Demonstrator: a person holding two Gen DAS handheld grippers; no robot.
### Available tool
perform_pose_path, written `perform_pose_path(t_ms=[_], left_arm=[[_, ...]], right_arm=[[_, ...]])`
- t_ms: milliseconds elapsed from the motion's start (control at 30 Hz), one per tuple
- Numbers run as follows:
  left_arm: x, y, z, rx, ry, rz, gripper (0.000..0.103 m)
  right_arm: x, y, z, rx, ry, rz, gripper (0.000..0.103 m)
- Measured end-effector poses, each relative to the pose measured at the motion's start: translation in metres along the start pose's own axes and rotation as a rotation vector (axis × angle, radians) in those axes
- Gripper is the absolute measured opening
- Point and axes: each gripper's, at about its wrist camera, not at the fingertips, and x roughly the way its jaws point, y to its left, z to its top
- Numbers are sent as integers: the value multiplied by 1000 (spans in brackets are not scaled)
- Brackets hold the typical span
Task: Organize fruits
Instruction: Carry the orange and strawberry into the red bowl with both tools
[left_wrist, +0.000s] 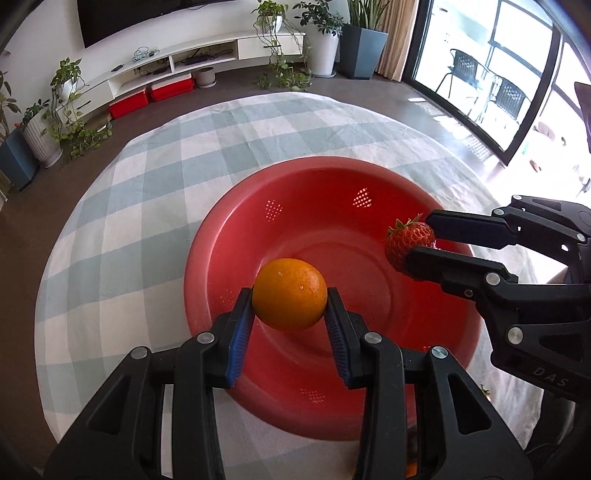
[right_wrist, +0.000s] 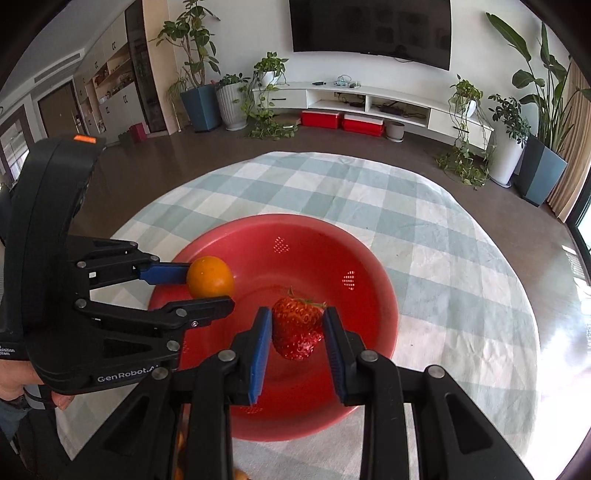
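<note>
Over the red colander (left_wrist: 236, 236) on the checked worktop (left_wrist: 129, 192), our left tool (left_wrist: 290, 304) grips an orange (left_wrist: 290, 293); our right tool (right_wrist: 297, 328) pinches a strawberry (right_wrist: 297, 328).

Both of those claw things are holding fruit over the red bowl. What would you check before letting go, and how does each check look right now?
1. Left gripper has the orange firmly between its fingers: ok.
2. Right gripper has the strawberry clamped: ok.
3. Both fruits are over the red colander bowl, inside its rim: ok.
4. Bowl floor below is free of other fruit: ok.
5. The two grippers are apart, not touching: ok.
6. Drop height is gentle enough for the strawberry: cannot tell.
</note>
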Motion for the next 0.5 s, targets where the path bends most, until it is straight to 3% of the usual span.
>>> perform_pose_path(t_ms=[500], left_arm=[[29, -10, 0, 47, 16, 36, 36]], right_arm=[[26, 5, -10, -83, 42, -65, 32]])
